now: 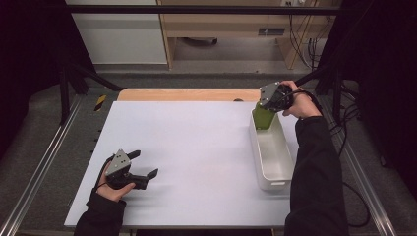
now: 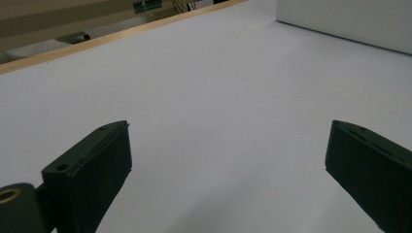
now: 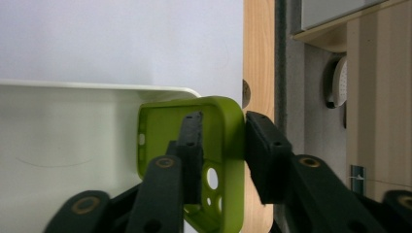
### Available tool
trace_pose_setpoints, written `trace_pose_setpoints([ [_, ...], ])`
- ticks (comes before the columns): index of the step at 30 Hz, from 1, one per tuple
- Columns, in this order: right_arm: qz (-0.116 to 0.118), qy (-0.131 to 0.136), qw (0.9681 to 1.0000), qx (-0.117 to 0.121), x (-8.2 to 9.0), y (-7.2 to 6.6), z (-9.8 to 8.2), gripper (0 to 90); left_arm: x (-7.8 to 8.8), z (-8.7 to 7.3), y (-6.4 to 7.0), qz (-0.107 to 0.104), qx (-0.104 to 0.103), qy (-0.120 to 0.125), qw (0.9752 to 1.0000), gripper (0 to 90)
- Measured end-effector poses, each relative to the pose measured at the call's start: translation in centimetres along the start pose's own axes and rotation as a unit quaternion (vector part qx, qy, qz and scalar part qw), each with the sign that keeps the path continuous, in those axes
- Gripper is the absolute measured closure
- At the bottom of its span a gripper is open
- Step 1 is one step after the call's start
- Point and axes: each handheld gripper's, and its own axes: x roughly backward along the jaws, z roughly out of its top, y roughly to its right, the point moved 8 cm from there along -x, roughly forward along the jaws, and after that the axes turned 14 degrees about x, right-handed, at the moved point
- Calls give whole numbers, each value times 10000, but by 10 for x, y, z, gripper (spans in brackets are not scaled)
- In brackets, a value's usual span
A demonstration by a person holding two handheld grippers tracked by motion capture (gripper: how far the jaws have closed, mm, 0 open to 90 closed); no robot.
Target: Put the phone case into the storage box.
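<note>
matt green phone case (image 3: 226, 145) (rubbery), glossy white plastic tray (image 1: 287, 169), smooth white tabletop (image 1: 187, 147)

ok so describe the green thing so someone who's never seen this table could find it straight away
Start at the white table and go to the long white bin near its right edge. At the bin's far end, between the right gripper's jaws, is the phone case: lime green, with round camera holes, the one coloured thing here.

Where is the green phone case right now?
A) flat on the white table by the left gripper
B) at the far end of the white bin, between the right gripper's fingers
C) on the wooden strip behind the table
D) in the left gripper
B: the green phone case stands at the far end of the white bin, with the right gripper straddling its side wall, one of the fingers inside it.
</note>
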Motion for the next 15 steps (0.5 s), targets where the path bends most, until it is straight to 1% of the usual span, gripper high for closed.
trace_pose_setpoints([
  [4,-115,37,9999,-33,0,2,1,533,0,0,0,0,1,-4,10000,29],
  [7,-198,96,9997,-87,3,4,2,461,0,0,0,0,-3,-3,10000,29],
  [10,-295,196,9991,-253,7,6,4,371,0,0,0,5,4,-3,10000,29],
  [13,-347,280,9977,-504,12,7,6,297,0,0,0,0,2,3,10000,29],
  [15,-416,284,9960,-733,16,9,7,237,0,0,0,3,1,-4,10000,29],
])
